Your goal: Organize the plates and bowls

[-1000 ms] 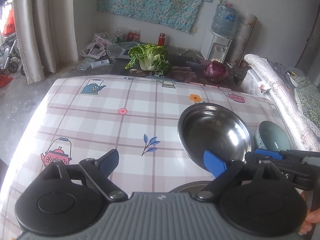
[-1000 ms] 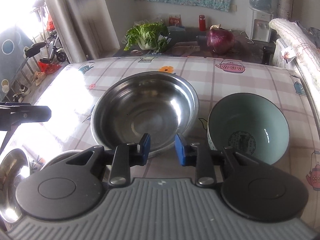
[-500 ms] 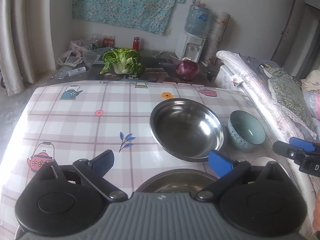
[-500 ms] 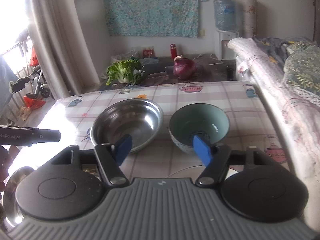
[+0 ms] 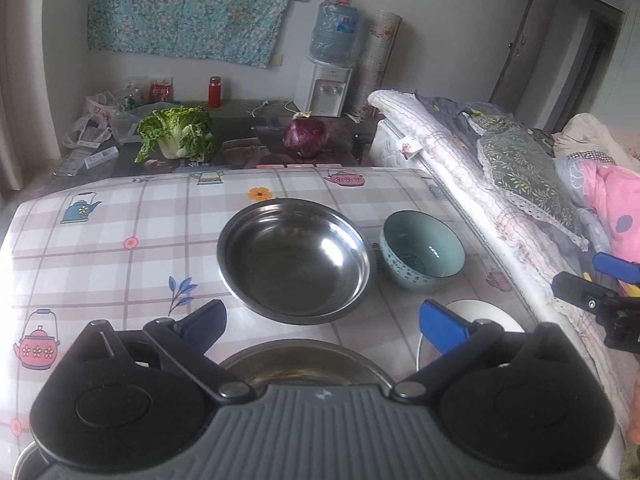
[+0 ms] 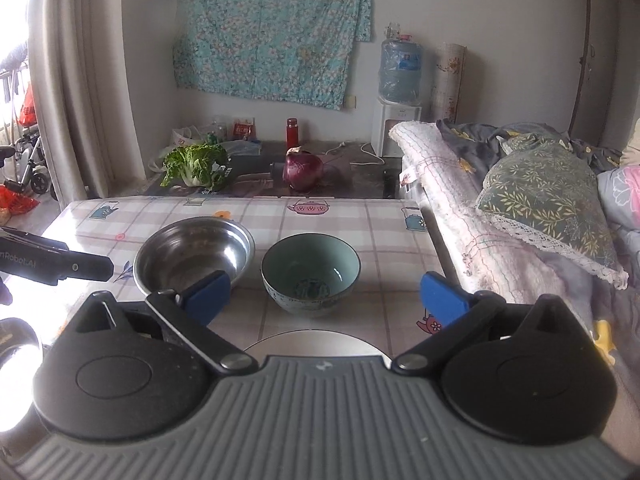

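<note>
A large steel bowl (image 5: 294, 260) (image 6: 194, 256) stands mid-table on the checked tablecloth (image 5: 120, 248). Close to its right is a teal ceramic bowl (image 5: 422, 256) (image 6: 311, 270). My left gripper (image 5: 324, 324) is open and empty, held above a second steel dish (image 5: 304, 364) at the near edge. A white plate (image 5: 480, 314) (image 6: 312, 344) lies near the front right, partly hidden by the grippers. My right gripper (image 6: 325, 295) hangs back from the teal bowl, its jaws opening wide with nothing between them. Each gripper shows in the other's view: the right gripper (image 5: 600, 292), the left gripper (image 6: 60, 264).
Beyond the table's far edge, a dark low table holds a cabbage (image 5: 176, 136), a red onion (image 5: 306, 142) and a red bottle (image 6: 292, 130). A bed with bedding (image 6: 520, 200) runs along the right side. A water dispenser (image 5: 326, 88) stands by the back wall, and a curtain (image 6: 80, 80) hangs at the left.
The right gripper drew back and up from the steel bowl's rim and its jaws spread wide. The left gripper pulled back, bringing the near steel dish and the white plate into view.
</note>
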`<state>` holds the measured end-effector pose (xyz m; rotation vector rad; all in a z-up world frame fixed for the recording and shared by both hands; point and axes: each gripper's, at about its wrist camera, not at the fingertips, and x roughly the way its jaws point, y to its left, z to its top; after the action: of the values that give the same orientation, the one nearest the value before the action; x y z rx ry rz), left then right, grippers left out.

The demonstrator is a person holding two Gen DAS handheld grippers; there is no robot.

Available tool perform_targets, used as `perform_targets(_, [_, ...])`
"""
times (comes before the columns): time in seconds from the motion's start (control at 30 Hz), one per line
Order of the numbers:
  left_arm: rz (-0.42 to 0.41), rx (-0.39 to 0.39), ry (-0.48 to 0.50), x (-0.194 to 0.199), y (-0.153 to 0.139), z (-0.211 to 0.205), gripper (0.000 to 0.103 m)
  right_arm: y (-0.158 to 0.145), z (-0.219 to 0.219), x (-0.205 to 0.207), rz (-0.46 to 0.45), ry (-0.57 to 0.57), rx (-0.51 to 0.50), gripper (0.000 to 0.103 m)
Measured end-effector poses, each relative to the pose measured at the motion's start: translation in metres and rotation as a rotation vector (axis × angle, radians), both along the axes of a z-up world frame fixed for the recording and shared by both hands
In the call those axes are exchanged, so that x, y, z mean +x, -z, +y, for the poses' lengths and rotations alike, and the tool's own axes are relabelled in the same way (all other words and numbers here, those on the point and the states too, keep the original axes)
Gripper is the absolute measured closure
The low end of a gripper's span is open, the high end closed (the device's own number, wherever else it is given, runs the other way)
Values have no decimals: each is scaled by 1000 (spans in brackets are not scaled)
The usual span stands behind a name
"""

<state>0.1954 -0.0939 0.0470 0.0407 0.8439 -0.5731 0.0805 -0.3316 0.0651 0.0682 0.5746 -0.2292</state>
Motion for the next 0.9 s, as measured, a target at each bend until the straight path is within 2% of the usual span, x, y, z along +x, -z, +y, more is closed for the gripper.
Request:
perform_targets(0.23, [-29,0,32,-8,2,-28,0,5,-28,-15,-6,53,25,1])
perform_targets(0.43, [-22,13,74,-4,10,-54,1,10,-64,-25,-64,36,138,1])
perform_targets(0.6, [-55,18,85,-3,13,-76,4,19,-93,-15,-88,45,212,1])
perform_targets(0.73, [-51,23,93,4,18,-96,16,29,-113,9,-76,23,287,2])
perform_targets(0.8, [-40,35,99,8,23,-106,27,35,-117,24,-61,11,299,3])
perform_targets(0.87, [-19,52,93,14,29,-116,41,44,-121,43,-41,-6,322,10])
perform_targets(0.9, [3,56,82,19,32,-120,44,48,-122,50,-30,-18,335,12])
